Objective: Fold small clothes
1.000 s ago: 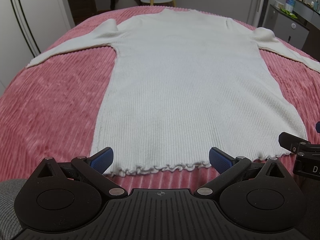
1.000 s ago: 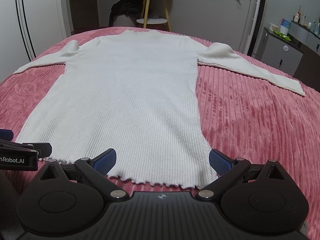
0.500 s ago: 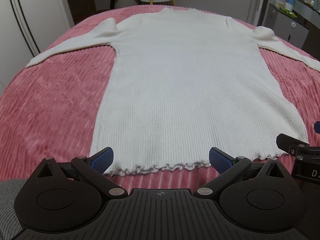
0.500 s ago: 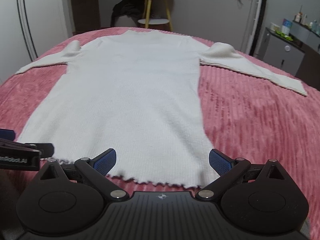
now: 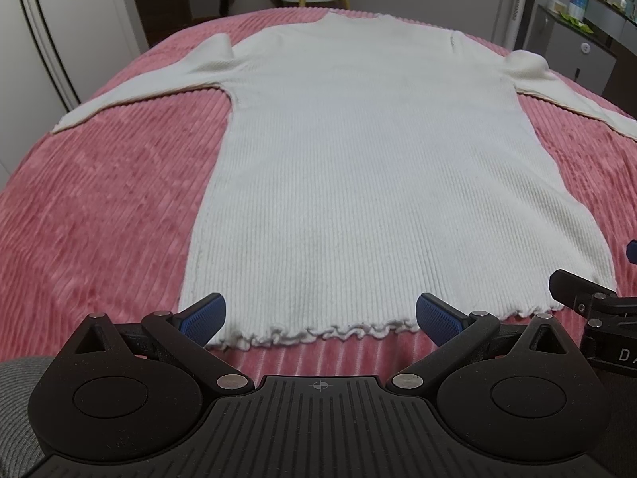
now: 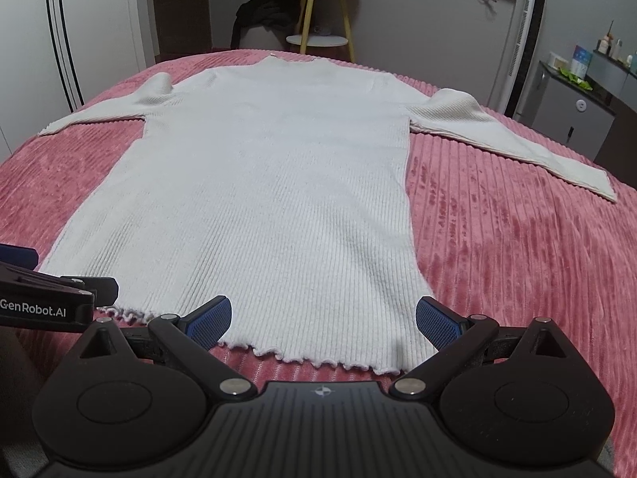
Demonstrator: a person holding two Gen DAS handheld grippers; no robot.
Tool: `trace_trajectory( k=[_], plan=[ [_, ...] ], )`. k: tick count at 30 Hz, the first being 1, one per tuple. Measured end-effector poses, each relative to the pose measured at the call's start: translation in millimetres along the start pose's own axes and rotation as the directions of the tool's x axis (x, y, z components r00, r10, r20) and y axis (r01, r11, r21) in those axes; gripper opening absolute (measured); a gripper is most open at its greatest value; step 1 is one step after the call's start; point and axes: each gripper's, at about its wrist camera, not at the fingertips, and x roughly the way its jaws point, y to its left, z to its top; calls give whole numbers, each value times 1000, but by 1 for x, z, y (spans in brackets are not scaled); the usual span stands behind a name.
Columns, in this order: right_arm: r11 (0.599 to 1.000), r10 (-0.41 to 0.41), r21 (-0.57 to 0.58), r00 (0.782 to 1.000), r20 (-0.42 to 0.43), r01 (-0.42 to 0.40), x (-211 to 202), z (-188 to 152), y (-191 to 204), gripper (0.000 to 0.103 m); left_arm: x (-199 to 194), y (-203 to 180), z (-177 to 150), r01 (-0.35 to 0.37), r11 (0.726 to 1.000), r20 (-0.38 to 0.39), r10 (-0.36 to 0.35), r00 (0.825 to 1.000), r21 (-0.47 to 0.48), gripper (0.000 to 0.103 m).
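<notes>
A white ribbed long-sleeved top (image 5: 358, 167) lies flat and spread out on the pink corduroy bed cover (image 5: 99, 207), sleeves out to both sides, ruffled hem nearest me. It also shows in the right wrist view (image 6: 270, 199). My left gripper (image 5: 320, 316) is open and empty, just above the hem's left half. My right gripper (image 6: 322, 318) is open and empty over the hem's right half. The right gripper's body shows at the left view's right edge (image 5: 597, 310); the left gripper's body shows at the right view's left edge (image 6: 51, 298).
Beyond the bed stand a yellow-legged side table (image 6: 318, 20) with dark clothing (image 6: 262, 8) beside it, and a grey cabinet (image 6: 577, 115) at the right. White wardrobe doors (image 5: 51, 32) are at the left. Pink cover (image 6: 517, 259) lies bare right of the top.
Both grippers have edged slightly forward toward the hem; the right view has tilted up a little. The top has not moved. Both grippers stay open.
</notes>
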Motion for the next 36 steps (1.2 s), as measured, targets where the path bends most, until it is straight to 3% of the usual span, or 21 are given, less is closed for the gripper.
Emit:
trace_trajectory(
  k=[11, 21, 24, 28, 33, 36],
  plan=[
    [999, 31, 37, 999, 34, -33, -4, 3, -7, 99, 2, -1, 2, -5, 1000, -12, 5, 1000, 6, 103],
    [988, 133, 76, 991, 21, -134, -5, 12, -17, 99, 0, -1, 9, -3, 1000, -31, 4, 1000, 8, 103],
    [969, 179, 164, 983, 38, -183, -5, 22, -36, 99, -5, -4, 20, -27, 999, -2, 27, 1000, 26, 103],
    [892, 191, 388, 972, 138, -230, -2, 44, -99, 99, -4, -9, 48, -69, 996, 55, 66, 996, 53, 103],
    [724, 86, 640, 954, 286, -257, 15, 56, -216, 98, 25, -13, 98, -58, 998, 72, 59, 996, -8, 103],
    [644, -27, 739, 960, 280, -197, 36, 55, -280, 82, 57, -19, 122, -49, 998, 64, 52, 997, -43, 103]
  ],
)
